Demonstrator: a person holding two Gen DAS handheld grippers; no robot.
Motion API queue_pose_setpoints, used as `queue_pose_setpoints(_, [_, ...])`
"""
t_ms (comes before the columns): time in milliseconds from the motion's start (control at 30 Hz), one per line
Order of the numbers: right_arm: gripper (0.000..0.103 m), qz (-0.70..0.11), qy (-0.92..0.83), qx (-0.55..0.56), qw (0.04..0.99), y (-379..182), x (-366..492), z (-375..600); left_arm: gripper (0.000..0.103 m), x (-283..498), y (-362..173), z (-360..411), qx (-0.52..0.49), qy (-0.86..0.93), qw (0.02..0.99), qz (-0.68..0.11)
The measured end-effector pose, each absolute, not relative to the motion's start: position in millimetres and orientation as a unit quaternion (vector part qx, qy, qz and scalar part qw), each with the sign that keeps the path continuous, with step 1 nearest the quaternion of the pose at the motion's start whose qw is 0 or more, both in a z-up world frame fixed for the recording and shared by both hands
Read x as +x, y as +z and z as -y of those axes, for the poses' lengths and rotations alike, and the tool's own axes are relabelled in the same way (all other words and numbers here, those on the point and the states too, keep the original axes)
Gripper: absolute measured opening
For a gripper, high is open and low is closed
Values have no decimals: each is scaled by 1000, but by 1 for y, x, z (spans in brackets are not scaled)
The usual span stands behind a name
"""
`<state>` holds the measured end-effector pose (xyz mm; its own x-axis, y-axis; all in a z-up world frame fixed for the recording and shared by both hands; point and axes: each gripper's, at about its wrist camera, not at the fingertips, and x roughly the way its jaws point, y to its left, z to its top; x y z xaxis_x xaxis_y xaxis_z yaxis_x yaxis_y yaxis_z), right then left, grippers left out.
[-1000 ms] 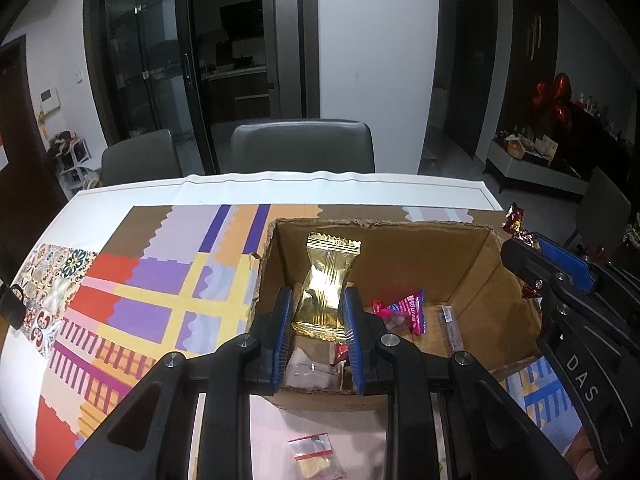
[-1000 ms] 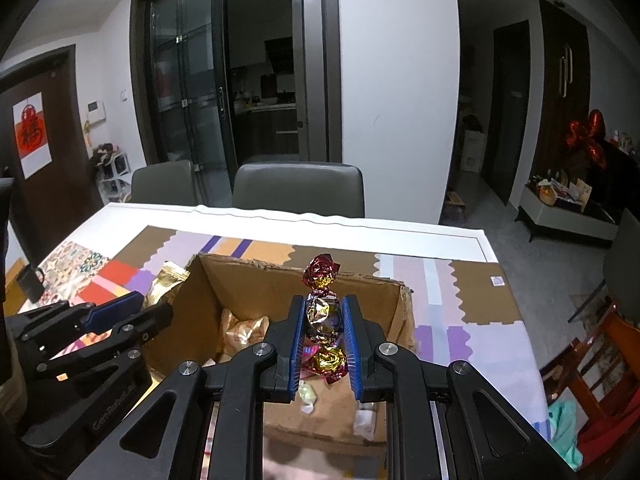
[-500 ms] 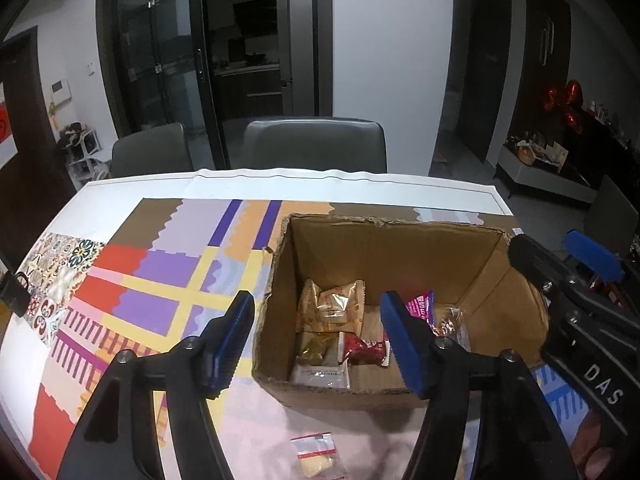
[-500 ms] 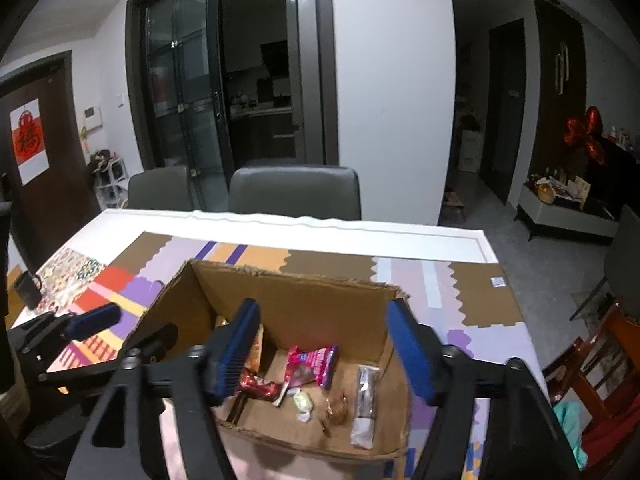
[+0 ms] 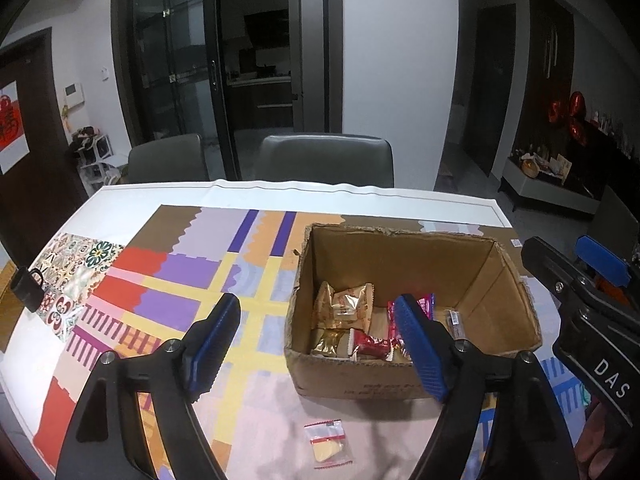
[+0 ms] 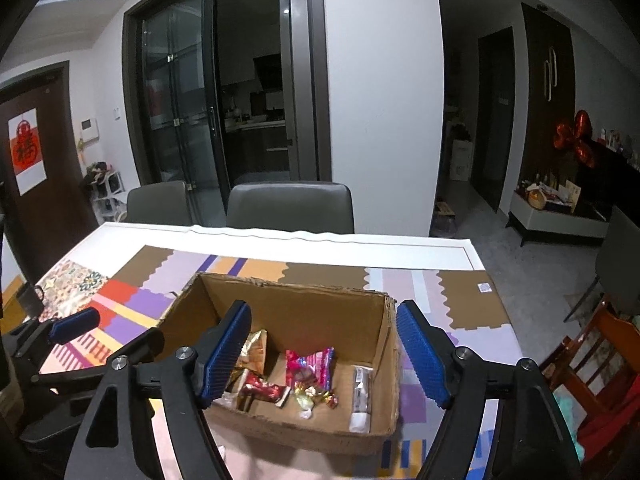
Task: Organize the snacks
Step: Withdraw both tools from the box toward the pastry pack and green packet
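An open cardboard box (image 5: 400, 264) (image 6: 300, 312) stands on the patterned table mat. Inside lie a gold packet (image 5: 346, 304) (image 6: 254, 350), a pink packet (image 5: 426, 304) (image 6: 316, 364), a red packet (image 5: 372, 346) (image 6: 264, 390), a foil-wrapped candy (image 6: 316, 394) and a white stick packet (image 6: 360, 396). My left gripper (image 5: 316, 304) hangs above the box's near left side, jaws opening, nothing between them. My right gripper (image 6: 323, 307) hovers over the box's near right side, jaws also opening and empty. A small clear packet (image 5: 328, 438) lies on the mat in front of the box.
Two grey chairs (image 5: 324, 160) (image 6: 290, 208) stand at the table's far edge. A dark mug (image 5: 26, 288) (image 6: 28, 300) sits at the left edge. A wooden chair (image 6: 592, 360) is off the right side. Colourful mat (image 5: 180, 280) stretches left of the box.
Both grippers went from shut to open: the left let go of the gold packet, the right of the foil candy, and both snacks now lie in the box. Both grippers drew back slightly.
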<state>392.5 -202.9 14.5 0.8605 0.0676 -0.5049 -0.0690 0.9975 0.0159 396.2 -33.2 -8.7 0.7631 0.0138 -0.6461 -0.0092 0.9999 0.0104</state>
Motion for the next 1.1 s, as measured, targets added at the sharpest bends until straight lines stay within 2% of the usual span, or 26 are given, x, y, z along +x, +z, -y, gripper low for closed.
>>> queue_pose_setpoints(467, [76, -244, 26, -2, 970, 30, 353, 204, 81, 359, 10, 32, 2, 2, 946, -323])
queue_pose_setpoints(1100, [76, -258, 9, 1, 966, 13, 317, 203, 82, 324, -7, 27, 1, 5, 944, -329])
